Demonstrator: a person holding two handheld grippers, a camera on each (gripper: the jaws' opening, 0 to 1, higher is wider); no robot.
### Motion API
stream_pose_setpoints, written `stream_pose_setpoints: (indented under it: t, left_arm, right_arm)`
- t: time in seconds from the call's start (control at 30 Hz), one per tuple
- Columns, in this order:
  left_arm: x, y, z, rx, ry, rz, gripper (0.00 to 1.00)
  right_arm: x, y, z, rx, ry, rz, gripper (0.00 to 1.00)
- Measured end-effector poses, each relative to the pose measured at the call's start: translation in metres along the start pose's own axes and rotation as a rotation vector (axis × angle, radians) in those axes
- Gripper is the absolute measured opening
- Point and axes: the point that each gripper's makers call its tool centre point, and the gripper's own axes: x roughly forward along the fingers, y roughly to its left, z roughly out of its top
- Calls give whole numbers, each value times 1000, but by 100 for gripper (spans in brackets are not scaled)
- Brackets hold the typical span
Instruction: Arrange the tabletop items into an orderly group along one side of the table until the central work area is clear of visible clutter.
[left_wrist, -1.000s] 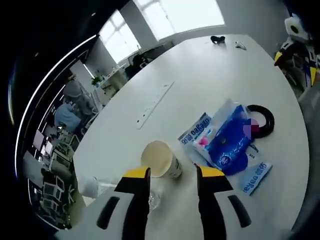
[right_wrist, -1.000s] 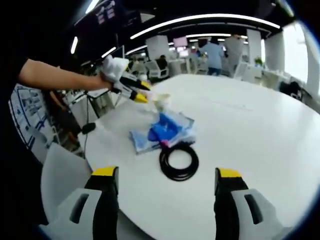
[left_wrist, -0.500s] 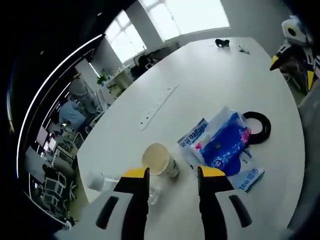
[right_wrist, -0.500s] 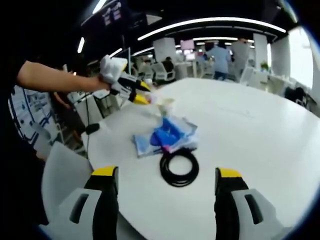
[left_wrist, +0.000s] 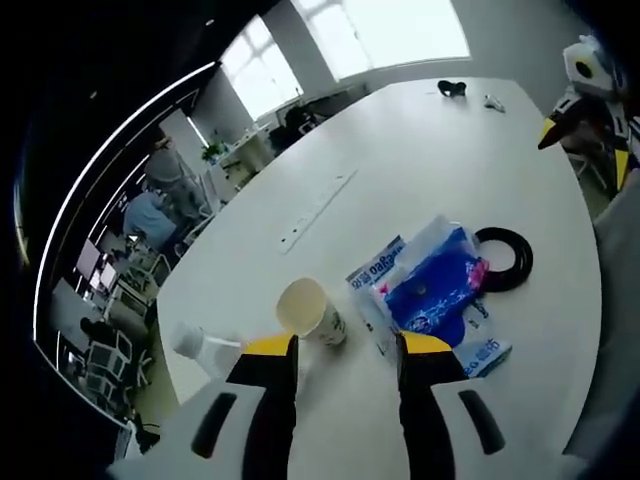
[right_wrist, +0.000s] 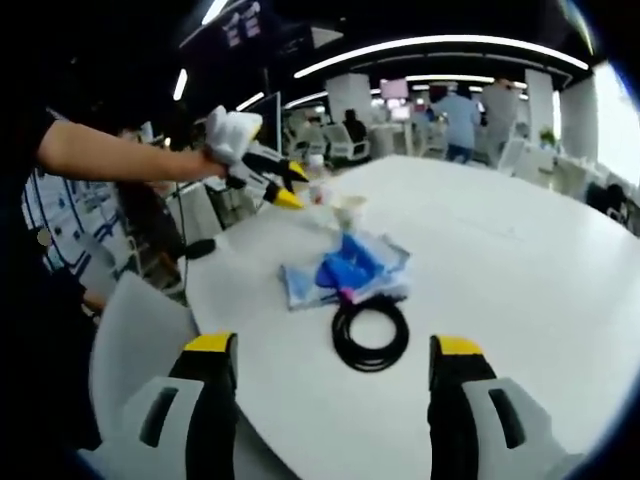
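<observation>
Both grippers' jaws apart, empty: left gripper (left_wrist: 338, 350) below round paper cup (left_wrist: 308, 312), crinkly blue plastic packs (left_wrist: 432, 290), black cable coil (left_wrist: 503, 258) centre-right; right gripper (right_wrist: 336, 355).

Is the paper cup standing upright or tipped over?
Upright: the paper cup stands on its base, its open mouth facing up.

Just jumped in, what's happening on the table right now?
A person is tidying a big white table with a hand-held tool in each hand. The left tool is open and hangs just short of a paper cup, not gripping it; a clear plastic bottle lies beside it. Next to the cup sit blue tissue packs and a black cable coil. The right tool is open and empty, held back from the coil. Nothing is being carried at this moment.
</observation>
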Motion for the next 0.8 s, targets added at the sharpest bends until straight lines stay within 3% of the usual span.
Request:
stream_pose_setpoints:
  t: [0.8]
  left_arm:
    - [-21, -17, -14, -91, 28, 71, 38]
  right_arm:
    - [11, -4, 2, -85, 10, 107, 73]
